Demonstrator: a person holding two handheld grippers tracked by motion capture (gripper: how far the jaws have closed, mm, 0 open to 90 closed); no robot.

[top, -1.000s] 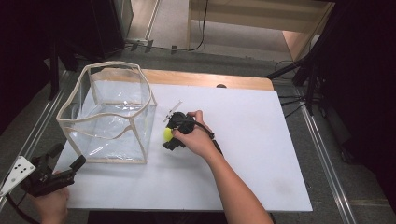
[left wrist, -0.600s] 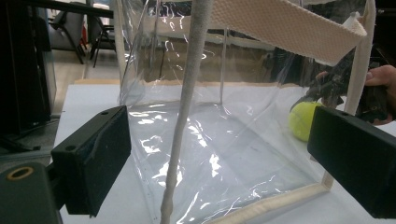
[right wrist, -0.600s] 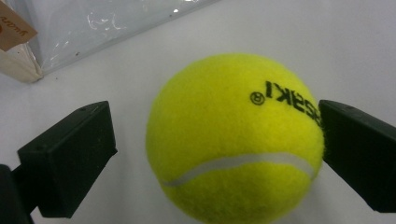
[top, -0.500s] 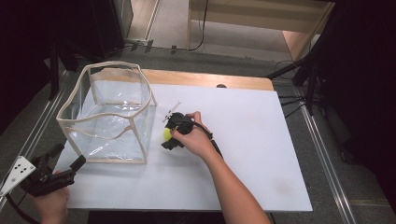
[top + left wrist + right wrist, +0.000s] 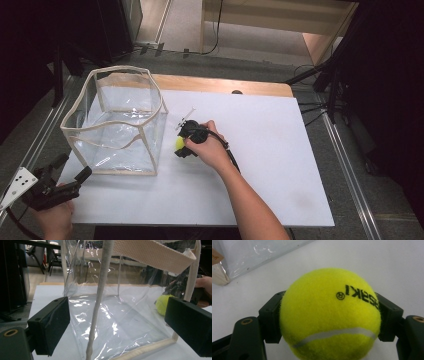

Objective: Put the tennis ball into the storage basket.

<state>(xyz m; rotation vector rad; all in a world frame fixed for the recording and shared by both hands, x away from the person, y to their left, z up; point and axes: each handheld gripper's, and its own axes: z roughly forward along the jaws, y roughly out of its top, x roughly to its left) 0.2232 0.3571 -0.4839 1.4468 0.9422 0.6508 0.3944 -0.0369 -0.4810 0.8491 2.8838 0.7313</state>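
At the near left corner of the white rectangular table top (image 5: 280, 165), the left gripper (image 5: 75, 177) rests in the person's left hand (image 5: 52, 220) with its black jaws spread wide apart and nothing between them; in the left gripper view they frame the near corner of the clear plastic box-shaped bag with cream fabric edging (image 5: 117, 302), without touching it. Farther in, near the middle of the table, the person's right hand (image 5: 212, 150) holds the right gripper (image 5: 181, 147), whose jaws are clamped on either side of the fuzzy yellow-green tennis ball with black lettering (image 5: 329, 315). The ball sits low over the white surface, just beside the bag's right wall. The bag stands upright and open-topped on the table's left part, reaching toward the wooden strip (image 5: 220, 84) along the far edge.
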